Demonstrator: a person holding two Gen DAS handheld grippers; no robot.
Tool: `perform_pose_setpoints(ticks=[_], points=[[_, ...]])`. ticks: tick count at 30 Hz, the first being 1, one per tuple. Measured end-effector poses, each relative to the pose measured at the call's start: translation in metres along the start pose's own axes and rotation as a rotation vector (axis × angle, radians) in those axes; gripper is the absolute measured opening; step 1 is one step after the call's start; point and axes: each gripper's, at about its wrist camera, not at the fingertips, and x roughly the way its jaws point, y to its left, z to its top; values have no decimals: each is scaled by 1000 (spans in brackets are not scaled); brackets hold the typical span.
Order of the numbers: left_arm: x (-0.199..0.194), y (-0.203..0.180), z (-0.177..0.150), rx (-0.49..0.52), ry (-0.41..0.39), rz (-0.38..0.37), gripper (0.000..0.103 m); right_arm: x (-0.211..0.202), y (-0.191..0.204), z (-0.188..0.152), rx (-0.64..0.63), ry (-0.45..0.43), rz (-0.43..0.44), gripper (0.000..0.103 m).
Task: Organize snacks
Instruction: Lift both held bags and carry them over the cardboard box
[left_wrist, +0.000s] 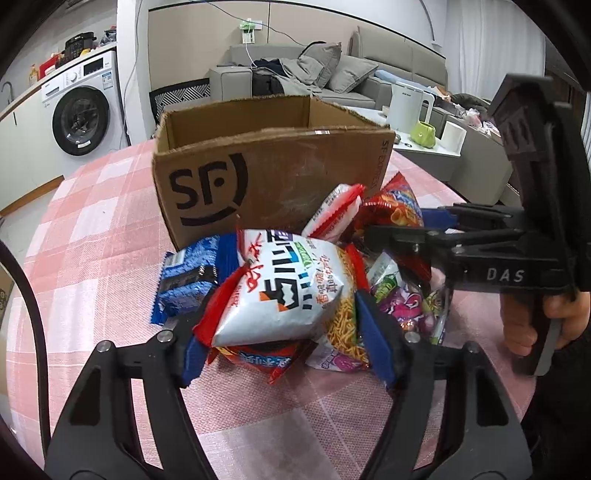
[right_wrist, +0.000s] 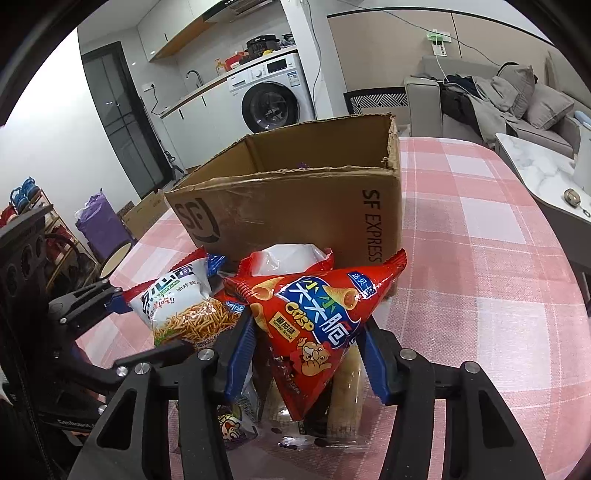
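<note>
A heap of snack packets lies on the pink checked tablecloth (left_wrist: 92, 229) in front of an open SF cardboard box (left_wrist: 273, 173). My left gripper (left_wrist: 284, 332) has its blue pads on both sides of a white noodle-snack bag (left_wrist: 284, 291), pressed against it. A blue packet (left_wrist: 188, 284) lies to its left. My right gripper (right_wrist: 306, 354) straddles a red triangular crisp bag (right_wrist: 314, 321), pads touching its sides. It also shows in the left wrist view (left_wrist: 402, 229). The noodle bag also shows in the right wrist view (right_wrist: 184, 310), as does the box (right_wrist: 295, 206).
A white table (left_wrist: 424, 147) to the right carries a white kettle (left_wrist: 410, 107), a green object and a paper roll. A washing machine (left_wrist: 81, 103) and sofa (left_wrist: 332, 74) stand behind. The box's inside is mostly hidden.
</note>
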Motion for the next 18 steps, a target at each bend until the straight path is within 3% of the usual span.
perform_pose_setpoints(ticks=[3, 4, 5, 8, 18], points=[[2, -2, 0, 4, -5, 6, 73, 0, 0, -1, -3, 1, 6, 53], [1, -2, 0, 4, -11, 1, 70, -1, 0, 0, -3, 0, 6, 53], [1, -3, 0, 4, -15, -6, 60, -1, -1, 0, -2, 0, 6, 53], [-2, -6, 0, 24, -29, -5, 55, -1, -2, 0, 0, -2, 9, 53], [-17, -4, 0, 10, -87, -15, 53, -9, -7, 0, 8, -27, 8, 53]])
